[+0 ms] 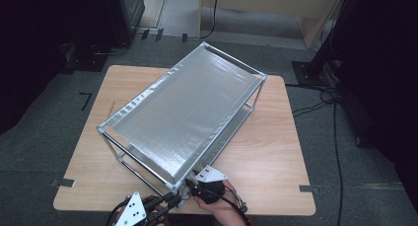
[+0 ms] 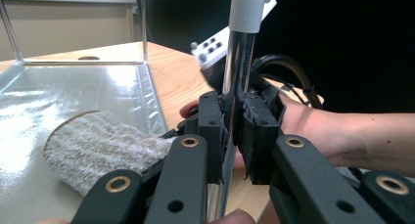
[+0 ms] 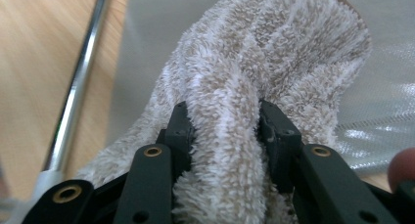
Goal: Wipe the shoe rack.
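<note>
From above, a two-tier metal rack (image 1: 185,112) with silvery sheet shelves sits slantwise across a wooden table (image 1: 268,137), one corner post (image 1: 176,185) pointing at the person's edge of the table. Both grippers crowd that near corner. The left gripper (image 1: 170,202) comes in just left of the post, its grey three-cornered plate lying further left of it. The right gripper (image 1: 197,186) sits just right of the post, carried by a hand (image 1: 222,206) resting near the table's front edge. From this height I cannot tell how either pair of jaws stands.

In the left gripper view, the left gripper (image 2: 231,131) has its two black jaws pressed against the upright chrome post (image 2: 237,72), one on each side, pinching it below its white plastic cap. To the left of the post, on the rack's lower shelf (image 2: 63,94), lies a fluffy beige towel (image 2: 98,148), close to the post. Just behind the post is the right gripper's plate, and the person's right hand (image 2: 313,128) reaches in from the right of the post.

In the right gripper view, the right gripper (image 3: 224,131) has a thick fold of the beige towel (image 3: 259,57) squeezed between its jaws, the pile bulging up between and over the pads. The rest of the towel spreads away from the jaws over the silvery shelf (image 3: 386,77). A chrome rail (image 3: 78,92) of the rack runs well left of the towel, with bare wooden tabletop beyond it.
</note>
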The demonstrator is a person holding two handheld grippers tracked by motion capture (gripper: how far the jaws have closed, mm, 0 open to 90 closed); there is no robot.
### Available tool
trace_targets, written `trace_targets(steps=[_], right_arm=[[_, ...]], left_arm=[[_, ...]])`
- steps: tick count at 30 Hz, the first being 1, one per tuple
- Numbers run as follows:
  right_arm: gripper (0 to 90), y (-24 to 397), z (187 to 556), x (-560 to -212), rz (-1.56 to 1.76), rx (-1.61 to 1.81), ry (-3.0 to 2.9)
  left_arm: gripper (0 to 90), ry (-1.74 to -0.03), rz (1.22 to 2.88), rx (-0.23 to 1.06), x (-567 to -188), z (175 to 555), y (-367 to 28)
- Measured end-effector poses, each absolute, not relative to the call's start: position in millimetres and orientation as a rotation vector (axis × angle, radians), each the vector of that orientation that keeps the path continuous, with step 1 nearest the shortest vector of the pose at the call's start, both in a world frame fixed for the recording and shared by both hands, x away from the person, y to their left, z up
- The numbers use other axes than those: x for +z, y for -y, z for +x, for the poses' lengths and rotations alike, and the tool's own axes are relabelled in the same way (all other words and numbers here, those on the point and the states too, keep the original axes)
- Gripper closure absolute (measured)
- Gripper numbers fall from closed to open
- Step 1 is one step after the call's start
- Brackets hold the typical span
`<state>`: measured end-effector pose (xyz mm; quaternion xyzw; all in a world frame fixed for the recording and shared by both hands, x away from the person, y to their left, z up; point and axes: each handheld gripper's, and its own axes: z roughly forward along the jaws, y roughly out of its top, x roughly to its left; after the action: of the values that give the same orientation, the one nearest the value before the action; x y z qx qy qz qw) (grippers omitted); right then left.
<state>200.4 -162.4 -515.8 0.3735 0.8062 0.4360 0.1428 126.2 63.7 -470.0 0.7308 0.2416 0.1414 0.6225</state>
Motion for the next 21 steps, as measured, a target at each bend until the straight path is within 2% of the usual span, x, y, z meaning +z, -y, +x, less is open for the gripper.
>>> trace_targets(steps=[6, 10, 17, 19, 21], right_arm=[[65.9, 174, 184, -504, 1.036, 1.319, -2.386], [65.9, 172, 163, -495, 0.976, 1.334, -2.428], [65.7, 170, 154, -479, 0.95, 1.373, -2.376], [65.6, 172, 158, -488, 0.996, 1.331, -2.399], [65.5, 173, 161, -500, 1.053, 1.273, -2.429]], left_arm=[[81.1, -0.625, 1.667, 0.367, -469, 132, -62], [81.0, -0.636, 1.666, 0.367, -468, 135, -61], [80.2, -0.642, 1.662, 0.334, -468, 139, -59], [76.9, -0.647, 1.657, 0.325, -468, 141, -60], [68.6, -0.632, 1.65, 0.299, -469, 144, -67]])
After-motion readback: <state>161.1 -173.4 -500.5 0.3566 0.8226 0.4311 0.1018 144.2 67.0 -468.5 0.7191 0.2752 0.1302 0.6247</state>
